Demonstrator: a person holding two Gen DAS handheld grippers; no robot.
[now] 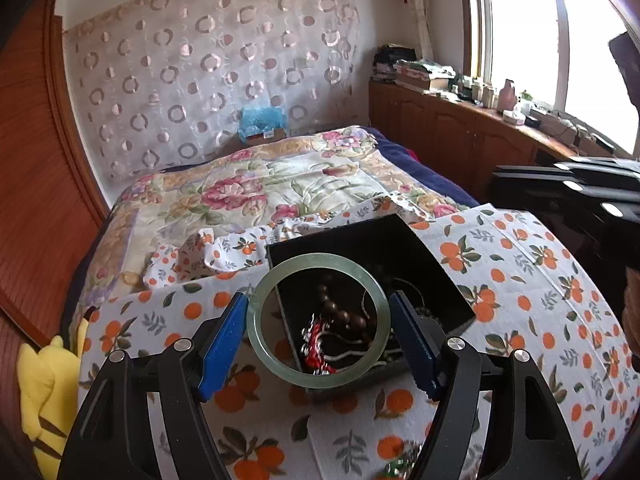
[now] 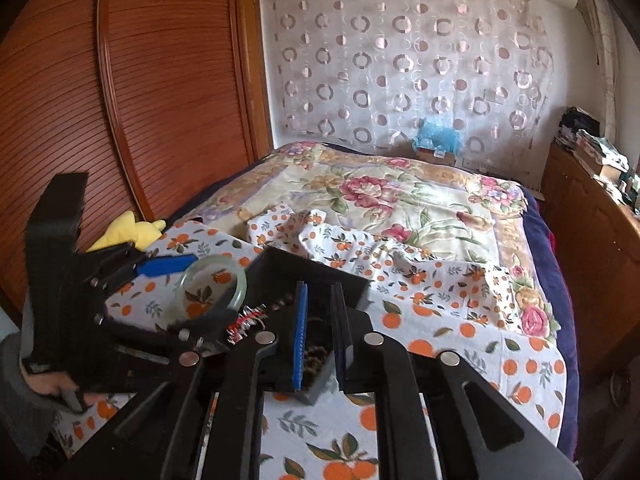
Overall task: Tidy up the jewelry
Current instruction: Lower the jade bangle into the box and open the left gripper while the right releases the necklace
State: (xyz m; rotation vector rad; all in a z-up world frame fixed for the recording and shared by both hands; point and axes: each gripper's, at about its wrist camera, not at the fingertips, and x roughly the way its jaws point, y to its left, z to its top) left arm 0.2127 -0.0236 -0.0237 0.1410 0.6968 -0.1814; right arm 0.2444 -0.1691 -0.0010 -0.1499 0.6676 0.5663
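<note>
Nearest the left wrist camera, the left tool (image 1: 320, 334) grips a pale green translucent jade-like bangle (image 1: 256, 322) across its full width, one blue ribbed pad (image 1: 224, 344) on each outer edge. The ring stands over the near-left corner of a black square open-topped box (image 1: 448, 288), partly above the box interior and partly above the white cloth printed with oranges (image 1: 520, 264) that covers the surface.

Inside the box lie a string of dark brown wooden beads (image 1: 340, 312), a red and silver ornament on a white cord (image 1: 318, 344) and other strands too tangled to identify.

The right tool (image 2: 320, 334) hovers over the same box (image 2: 288, 268) with its pads nearly together and nothing visible between them; whether they touch any item below cannot be told.

Handling assessment:
- The bangle appears rigid, smooth and brittle. Expect it to slip under a light hold and to chip or crack if dropped on a hard edge.
- Take hold across the outer rim at two opposite points, as at present, and lower it flat before releasing.
- The bead string and cord are limp and will drape and snag; lift these at mid-length.

Beyond the cloth lies a bed with a floral quilt (image 1: 256, 184), then a sheer curtain patterned with rings (image 1: 208, 64).
</note>
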